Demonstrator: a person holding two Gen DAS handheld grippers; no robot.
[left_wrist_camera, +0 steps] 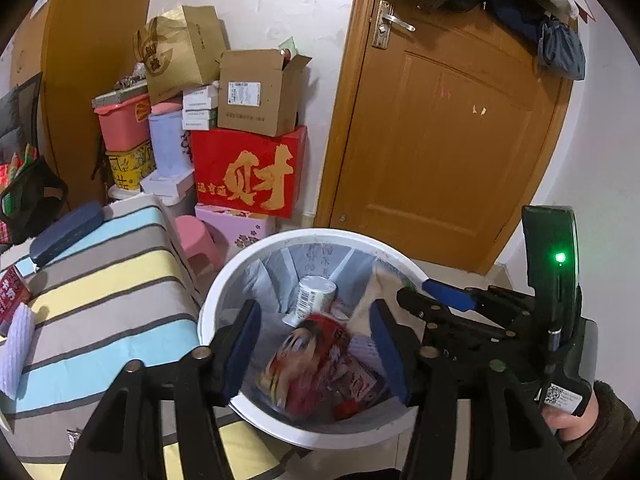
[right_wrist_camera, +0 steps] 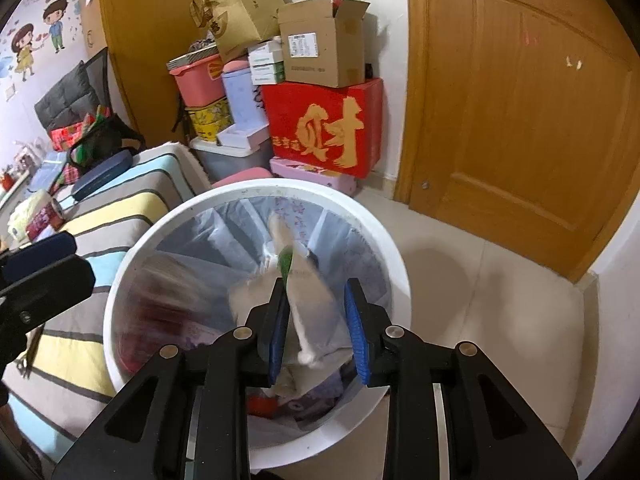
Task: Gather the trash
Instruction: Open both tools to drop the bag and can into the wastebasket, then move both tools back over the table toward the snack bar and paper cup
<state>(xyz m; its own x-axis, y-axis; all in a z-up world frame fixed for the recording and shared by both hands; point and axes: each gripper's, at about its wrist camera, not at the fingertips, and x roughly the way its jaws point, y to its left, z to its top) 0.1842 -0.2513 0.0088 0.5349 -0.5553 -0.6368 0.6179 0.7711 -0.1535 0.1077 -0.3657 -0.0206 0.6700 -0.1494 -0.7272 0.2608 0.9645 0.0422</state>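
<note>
My left gripper (left_wrist_camera: 316,344), nearest the lens: black linkage arms, blue pads set apart, nothing pressed between them. Directly beyond and below the gap, a blurred red printed wrapper (left_wrist_camera: 316,364) lies apart from both pads, inside the white bin (left_wrist_camera: 212,304). Ahead of the wrapper, deeper in the bin, a small white cup with a barcode label (left_wrist_camera: 314,298) lies tilted against the translucent liner (left_wrist_camera: 276,276).

My right gripper (right_wrist_camera: 318,326): blue pads likewise separated. A pale, blurred scrap with a green patch (right_wrist_camera: 308,300) hangs in the gap; it lies close against the left pad, clear of the right one, and I cannot tell whether it touches. It is over the bin's mouth; more red and pale litter lies below it.

In the left view, my right gripper shows off to the right of my jaws, above the bin rim, with a hand (left_wrist_camera: 572,416) on its handle and a green light on its housing.

To the left of both jaw pairs: a striped cloth surface (left_wrist_camera: 100,292) touching the bin. Ahead, past the bin: stacked boxes, a red carton with gold characters (left_wrist_camera: 248,170), and a wooden door (left_wrist_camera: 448,140) to the right.
</note>
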